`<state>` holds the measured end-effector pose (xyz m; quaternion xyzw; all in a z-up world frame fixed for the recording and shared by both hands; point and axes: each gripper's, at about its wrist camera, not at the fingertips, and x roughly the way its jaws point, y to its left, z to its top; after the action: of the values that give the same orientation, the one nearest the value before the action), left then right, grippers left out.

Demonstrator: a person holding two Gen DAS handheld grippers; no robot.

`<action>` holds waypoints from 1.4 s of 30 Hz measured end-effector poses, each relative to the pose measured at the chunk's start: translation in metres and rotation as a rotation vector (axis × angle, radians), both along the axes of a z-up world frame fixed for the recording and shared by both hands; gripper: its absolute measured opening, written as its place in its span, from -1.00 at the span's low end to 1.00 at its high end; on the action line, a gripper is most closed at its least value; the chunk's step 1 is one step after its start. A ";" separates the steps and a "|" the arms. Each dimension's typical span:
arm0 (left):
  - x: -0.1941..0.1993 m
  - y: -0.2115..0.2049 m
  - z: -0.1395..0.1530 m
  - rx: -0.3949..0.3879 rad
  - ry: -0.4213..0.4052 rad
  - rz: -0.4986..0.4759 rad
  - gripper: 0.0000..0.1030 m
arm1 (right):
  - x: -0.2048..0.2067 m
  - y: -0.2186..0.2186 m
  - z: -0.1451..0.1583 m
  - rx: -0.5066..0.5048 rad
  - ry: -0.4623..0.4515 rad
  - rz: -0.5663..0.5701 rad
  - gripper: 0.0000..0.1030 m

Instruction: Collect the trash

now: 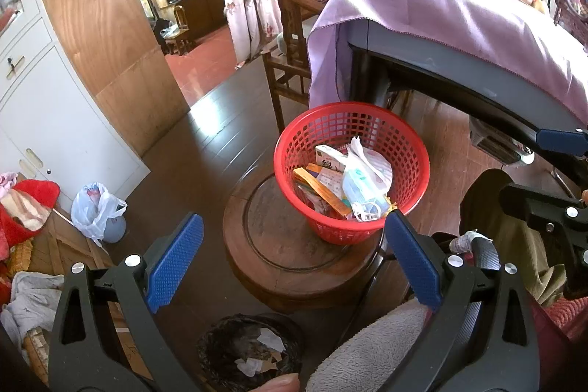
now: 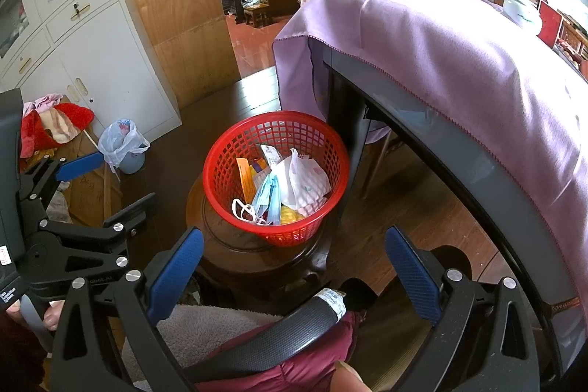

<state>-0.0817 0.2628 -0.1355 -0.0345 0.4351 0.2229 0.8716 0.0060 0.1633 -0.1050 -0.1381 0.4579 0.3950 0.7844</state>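
Observation:
A red mesh basket [image 1: 408, 149] [image 2: 228, 157] stands on a round dark wooden stool [image 1: 264, 230] [image 2: 220, 234]. It holds trash: a white plastic bag [image 1: 371, 164] [image 2: 305, 179], a blue face mask [image 1: 362, 193] [image 2: 266, 193], a small box [image 1: 329, 157] and orange paper strips [image 1: 323, 191] [image 2: 244, 177]. My left gripper [image 1: 294, 256] hovers open in front of the stool, nothing between its blue pads. My right gripper [image 2: 294, 267] is also open and empty, just short of the basket. In the right wrist view the left gripper [image 2: 84, 179] shows at the left edge.
A table under a purple cloth [image 1: 459, 17] [image 2: 459, 54] rises right of the basket. A dark woven bin [image 1: 250, 351] with paper scraps sits below. A white bag [image 1: 95, 208] [image 2: 123, 142], white cabinets [image 1: 44, 98], a wooden chair [image 1: 290, 24] and a chair armrest [image 2: 272, 340] are nearby.

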 end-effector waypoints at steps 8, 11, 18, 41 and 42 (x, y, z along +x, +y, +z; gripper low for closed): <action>0.000 0.000 0.000 -0.001 0.001 0.000 0.85 | -0.001 -0.001 -0.001 -0.001 0.002 -0.002 0.89; 0.000 0.000 0.000 -0.001 0.001 -0.001 0.85 | -0.001 -0.001 -0.001 -0.002 0.001 -0.002 0.89; 0.001 -0.003 -0.003 -0.025 0.004 -0.005 0.85 | -0.002 -0.001 -0.002 -0.003 0.005 -0.002 0.89; 0.001 -0.003 0.001 -0.028 -0.003 -0.007 0.85 | -0.002 -0.001 -0.003 -0.001 0.012 -0.002 0.89; 0.001 -0.003 0.000 -0.027 -0.002 -0.007 0.85 | -0.002 -0.001 -0.003 -0.001 0.012 -0.003 0.89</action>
<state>-0.0805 0.2597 -0.1350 -0.0450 0.4372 0.2142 0.8723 0.0040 0.1621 -0.1079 -0.1355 0.4629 0.3946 0.7821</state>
